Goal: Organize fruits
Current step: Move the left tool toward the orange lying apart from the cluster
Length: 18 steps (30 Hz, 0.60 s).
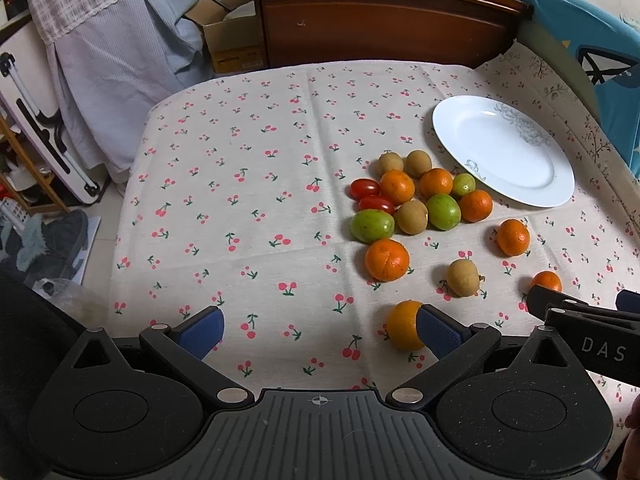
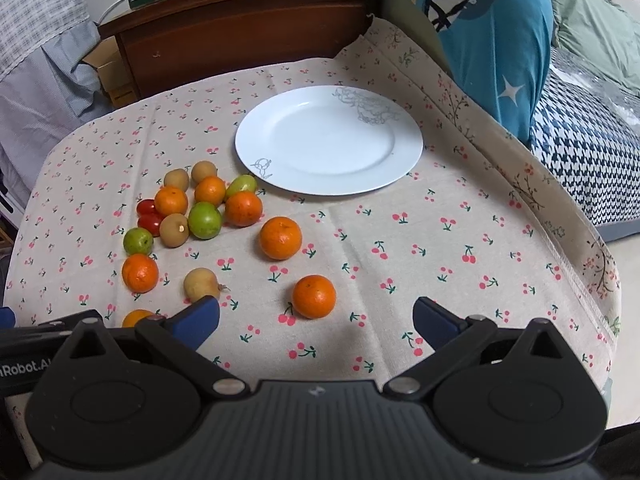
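Two grippers are seen above a table covered with a cherry-print tablecloth. The left gripper is held with its jaws wide apart and nothing between them; its right blue pad is just in front of a mandarin, and contact cannot be judged. The right gripper is also spread wide, with only cloth between its pads, and another mandarin is seen just beyond the gap.

A white plate with a grey flower drawing is placed on the cloth, and no fruit is on it. Most fruits are gathered in a cluster just left of the plate: mandarins, green jujubes, brown longans and two cherry tomatoes, many of them touching. A few mandarins and one longan are scattered nearer to the grippers than the plate, apart from each other. Behind the plate a dark wooden cabinet is seen.
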Tool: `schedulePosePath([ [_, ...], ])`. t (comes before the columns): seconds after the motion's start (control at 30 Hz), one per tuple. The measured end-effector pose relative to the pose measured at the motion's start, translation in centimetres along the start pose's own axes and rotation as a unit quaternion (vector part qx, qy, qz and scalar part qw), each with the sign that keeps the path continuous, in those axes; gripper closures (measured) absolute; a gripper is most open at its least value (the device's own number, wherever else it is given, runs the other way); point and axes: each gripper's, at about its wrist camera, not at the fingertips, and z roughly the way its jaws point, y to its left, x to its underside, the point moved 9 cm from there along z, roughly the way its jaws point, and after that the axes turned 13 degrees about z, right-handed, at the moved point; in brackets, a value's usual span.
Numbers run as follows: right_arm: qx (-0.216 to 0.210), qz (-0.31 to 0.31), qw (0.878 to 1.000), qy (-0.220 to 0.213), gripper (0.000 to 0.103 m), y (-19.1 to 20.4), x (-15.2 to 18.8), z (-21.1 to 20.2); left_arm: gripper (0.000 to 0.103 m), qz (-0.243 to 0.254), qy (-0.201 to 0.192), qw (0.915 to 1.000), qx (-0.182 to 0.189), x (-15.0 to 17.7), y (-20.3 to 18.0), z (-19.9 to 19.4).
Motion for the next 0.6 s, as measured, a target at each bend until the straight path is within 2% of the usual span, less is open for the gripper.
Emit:
schedulePosePath([
  [0.6,0.001,-0.011,1.000,-0.012,0.002,0.14,-0.16,-0.07,0.000,0.014,0.000,0.9998,-0.017,-0.02,-0.06,0.13],
])
